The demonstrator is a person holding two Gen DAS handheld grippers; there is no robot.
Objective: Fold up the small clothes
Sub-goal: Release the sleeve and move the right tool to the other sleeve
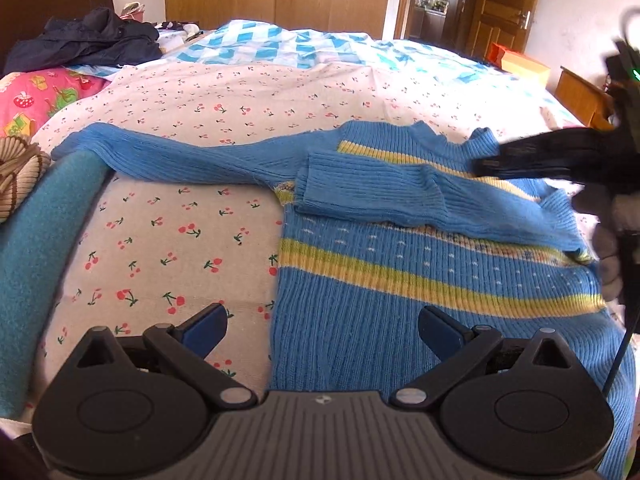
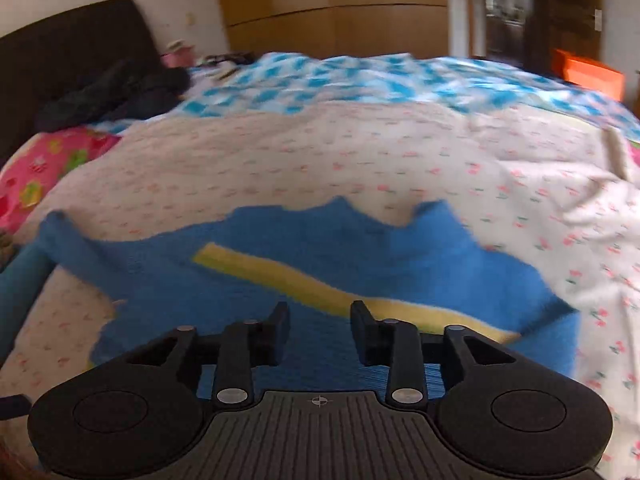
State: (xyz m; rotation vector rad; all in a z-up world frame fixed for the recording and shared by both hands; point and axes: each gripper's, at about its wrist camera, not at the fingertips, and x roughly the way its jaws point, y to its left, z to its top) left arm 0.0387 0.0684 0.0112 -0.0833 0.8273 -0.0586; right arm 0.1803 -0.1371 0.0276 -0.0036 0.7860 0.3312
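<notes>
Sweater [image 1: 420, 276] flat on cherry-print sheet [image 1: 168, 240], one sleeve [image 1: 392, 192] folded across, left tool [image 1: 322, 330] and right tool [image 2: 320, 326] both open, empty.

Bright daylight; right wrist view motion-blurred, both fisheye-warped at edges.

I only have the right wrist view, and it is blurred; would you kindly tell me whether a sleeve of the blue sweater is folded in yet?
Observer: Yes. The left wrist view shows one sleeve lying folded across the chest of the sweater.
Operator: Thank you. How does the second one lie?
Observer: The other sleeve stretches out flat to the left over the cherry-print sheet, with its cuff reaching a teal cloth.
Operator: And where is the left gripper?
Observer: The left gripper is wide open above the sweater's lower left edge and holds nothing.
</notes>
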